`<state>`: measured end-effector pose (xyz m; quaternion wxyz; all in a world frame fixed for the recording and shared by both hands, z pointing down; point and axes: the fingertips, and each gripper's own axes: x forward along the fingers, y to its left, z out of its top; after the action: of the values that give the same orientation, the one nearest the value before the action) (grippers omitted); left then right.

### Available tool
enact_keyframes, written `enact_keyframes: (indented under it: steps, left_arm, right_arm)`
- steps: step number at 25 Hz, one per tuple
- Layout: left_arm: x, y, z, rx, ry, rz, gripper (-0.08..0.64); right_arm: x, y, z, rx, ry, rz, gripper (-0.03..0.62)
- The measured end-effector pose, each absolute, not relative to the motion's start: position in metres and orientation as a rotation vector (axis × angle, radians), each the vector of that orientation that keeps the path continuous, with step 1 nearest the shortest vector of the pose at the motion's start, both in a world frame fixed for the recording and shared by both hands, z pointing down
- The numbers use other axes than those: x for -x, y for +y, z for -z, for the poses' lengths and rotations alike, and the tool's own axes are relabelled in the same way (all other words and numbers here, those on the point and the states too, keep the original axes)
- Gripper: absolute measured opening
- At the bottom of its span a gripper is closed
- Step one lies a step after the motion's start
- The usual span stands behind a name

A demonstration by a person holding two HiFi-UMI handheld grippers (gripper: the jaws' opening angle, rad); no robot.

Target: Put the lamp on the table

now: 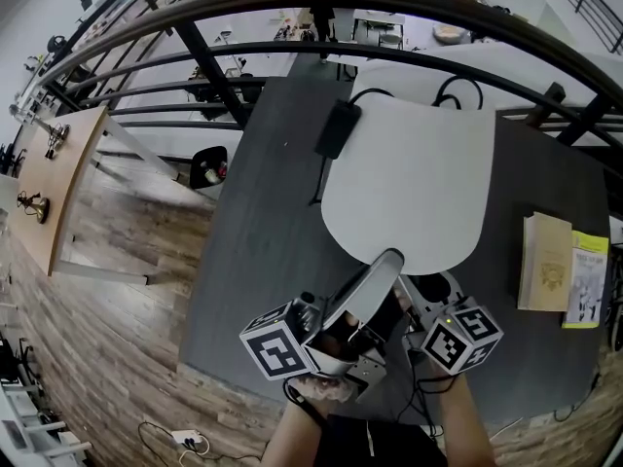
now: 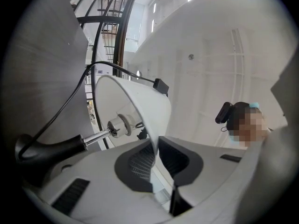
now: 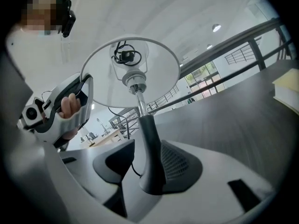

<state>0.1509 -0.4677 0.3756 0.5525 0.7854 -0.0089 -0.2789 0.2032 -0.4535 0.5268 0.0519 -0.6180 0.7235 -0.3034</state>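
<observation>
Leaning tilted over the dark grey table (image 1: pixel 258 261), the lamp (image 1: pixel 409 178) is held twice: right gripper (image 3: pixel 145 167) clamped on its black stem (image 3: pixel 148 139), left gripper (image 2: pixel 156 167) pinching the white shade (image 2: pixel 140 108) rim.

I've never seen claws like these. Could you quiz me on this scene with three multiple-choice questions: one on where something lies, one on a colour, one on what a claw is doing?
1. Where do the two books lie?
A) on the wooden floor
B) on the dark table, near its right edge
C) under the table

2. What colour is the lampshade?
A) red
B) white
C) black

3. What is the right claw doing?
A) hanging open and empty
B) gripping a book
C) gripping the lamp's dark stem

Answers:
1 B: the head view shows them side by side on the tabletop.
2 B: from above it is plain white.
3 C: the right gripper view shows the stem clamped between its jaws.
</observation>
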Motion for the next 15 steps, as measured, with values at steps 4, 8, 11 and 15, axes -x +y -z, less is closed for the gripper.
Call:
enact_keyframes:
  steps: [4,8,11,15]
  left_arm:
    - [-0.143,-0.458,-0.376,-1.856,-0.036,0.67,0.069]
    - [-0.139,-0.444,-0.381,-1.871,-0.05,0.669,0.075]
    - [-0.137,-0.433,-0.385,-1.878,-0.062,0.664,0.08]
    - [-0.135,-0.424,-0.388,-1.878,-0.075,0.662,0.084]
  right_arm:
    - [-0.2,-0.44,-0.527,1.879,2.189,0.944,0.198]
    - [-0.198,-0.427,-0.531,1.879,2.195,0.959,0.198]
    - [-0.196,-0.417,-0.533,1.883,2.2,0.962,0.196]
    - [-0.191,-0.405,-0.532,1.886,2.213,0.965,0.152]
